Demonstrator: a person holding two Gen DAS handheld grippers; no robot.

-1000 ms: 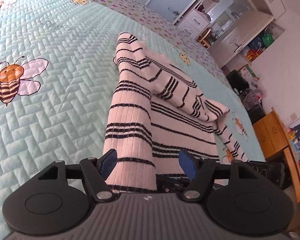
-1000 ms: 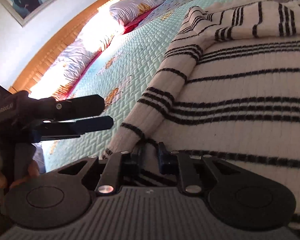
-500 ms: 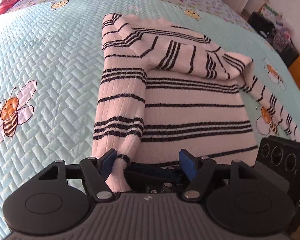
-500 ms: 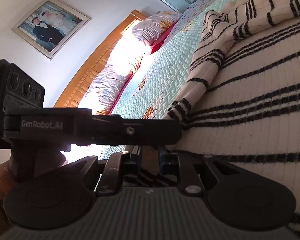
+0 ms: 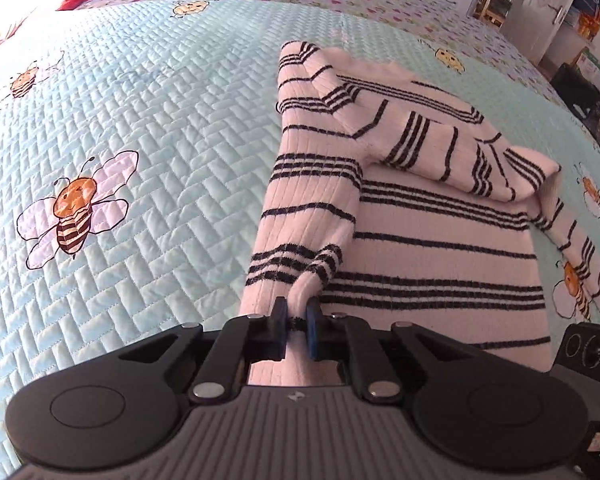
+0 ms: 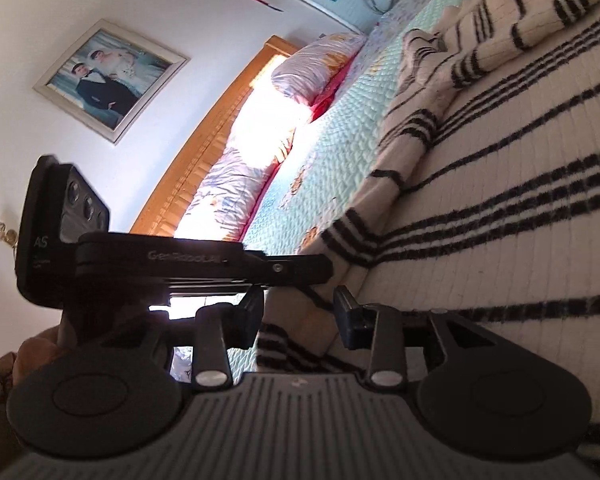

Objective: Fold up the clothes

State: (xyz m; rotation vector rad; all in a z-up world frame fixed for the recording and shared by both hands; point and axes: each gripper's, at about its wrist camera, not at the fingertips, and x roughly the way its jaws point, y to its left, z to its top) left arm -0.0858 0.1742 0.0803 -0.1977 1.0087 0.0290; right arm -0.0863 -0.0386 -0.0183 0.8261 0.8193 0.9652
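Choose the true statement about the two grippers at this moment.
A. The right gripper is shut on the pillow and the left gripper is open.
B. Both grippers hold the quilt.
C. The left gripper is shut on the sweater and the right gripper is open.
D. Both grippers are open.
C: the left gripper pinches a bunch of the striped sweater, while the right gripper has its jaws apart over the sweater's edge.

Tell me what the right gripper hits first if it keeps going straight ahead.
Most likely the striped sweater: the right gripper, jaws open, points low along its near edge, beside the left gripper. Depth is unclear, so exact contact is a guess.
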